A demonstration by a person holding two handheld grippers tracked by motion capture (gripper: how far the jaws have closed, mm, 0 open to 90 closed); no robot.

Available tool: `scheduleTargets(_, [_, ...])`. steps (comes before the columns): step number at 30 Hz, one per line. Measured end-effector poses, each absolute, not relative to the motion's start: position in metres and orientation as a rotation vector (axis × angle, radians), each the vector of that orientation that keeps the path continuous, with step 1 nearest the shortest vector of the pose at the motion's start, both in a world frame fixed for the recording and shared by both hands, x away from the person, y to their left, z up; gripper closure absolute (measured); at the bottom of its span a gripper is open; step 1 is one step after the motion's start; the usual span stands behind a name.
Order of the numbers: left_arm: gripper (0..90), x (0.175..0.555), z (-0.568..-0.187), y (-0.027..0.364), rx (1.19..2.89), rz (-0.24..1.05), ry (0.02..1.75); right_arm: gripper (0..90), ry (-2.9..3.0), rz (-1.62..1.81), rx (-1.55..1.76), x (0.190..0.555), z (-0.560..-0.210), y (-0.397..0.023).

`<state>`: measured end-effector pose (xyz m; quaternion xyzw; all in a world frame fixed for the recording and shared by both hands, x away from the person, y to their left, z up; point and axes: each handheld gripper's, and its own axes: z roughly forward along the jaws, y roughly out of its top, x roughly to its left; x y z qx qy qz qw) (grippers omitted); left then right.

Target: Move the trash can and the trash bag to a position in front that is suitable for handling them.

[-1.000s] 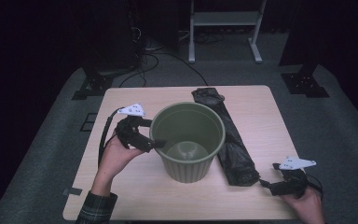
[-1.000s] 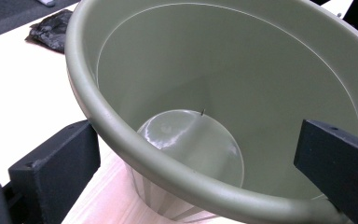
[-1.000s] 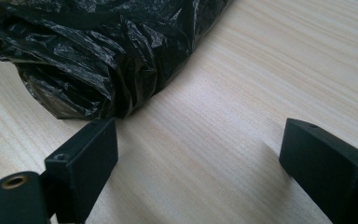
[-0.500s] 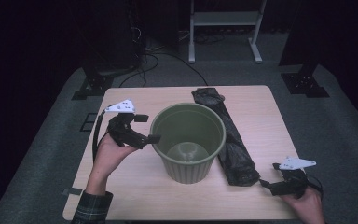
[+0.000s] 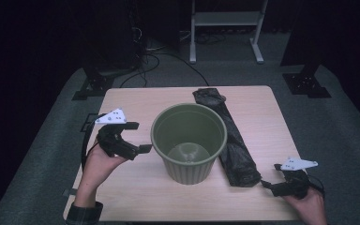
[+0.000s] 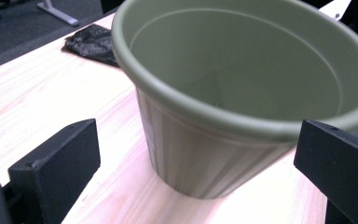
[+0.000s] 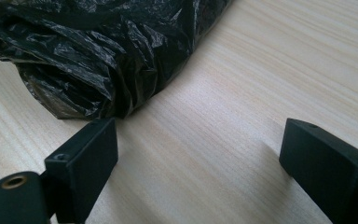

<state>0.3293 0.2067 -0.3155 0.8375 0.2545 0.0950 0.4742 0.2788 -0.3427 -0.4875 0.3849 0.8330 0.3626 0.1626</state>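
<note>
1. a wooden table (image 5: pixel 136 197) is seen carrying everything.
2. a green pot (image 5: pixel 189 141) is stood upright at its middle.
3. a rolled black bag (image 5: pixel 227 136) is laid just right of the pot, running near to far.
4. the left gripper (image 5: pixel 138 150) is held just left of the pot, jaws spread wide, nothing gripped.
5. the right gripper (image 5: pixel 268 183) is rested at the bag's near end, jaws wide apart and empty.

A darkened lab or recording studio: a pale wooden table (image 5: pixel 136 197) stands alone on grey carpet (image 5: pixel 342 122), ringed by black drapes. Black stand feet (image 5: pixel 307 84) sit at the far left and right, loose cables (image 5: pixel 159 56) trail across the floor, and a white metal frame (image 5: pixel 225 28) stands behind.
</note>
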Motion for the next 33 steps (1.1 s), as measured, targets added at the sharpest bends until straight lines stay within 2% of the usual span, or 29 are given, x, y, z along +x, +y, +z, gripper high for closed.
scheduleTargets(19, [0.0, 0.29, -0.355, 0.215, 2.074, 0.28, 0.641, 10.0, 2.376, 1.036, 1.098, 0.279, -0.488, -0.343])
scheduleTargets(33, [0.0, 0.29, -0.411, 0.223, 2.061, 0.236, 0.657, 10.0, 2.377, 1.037, 1.096, 0.279, -0.488, -0.343])
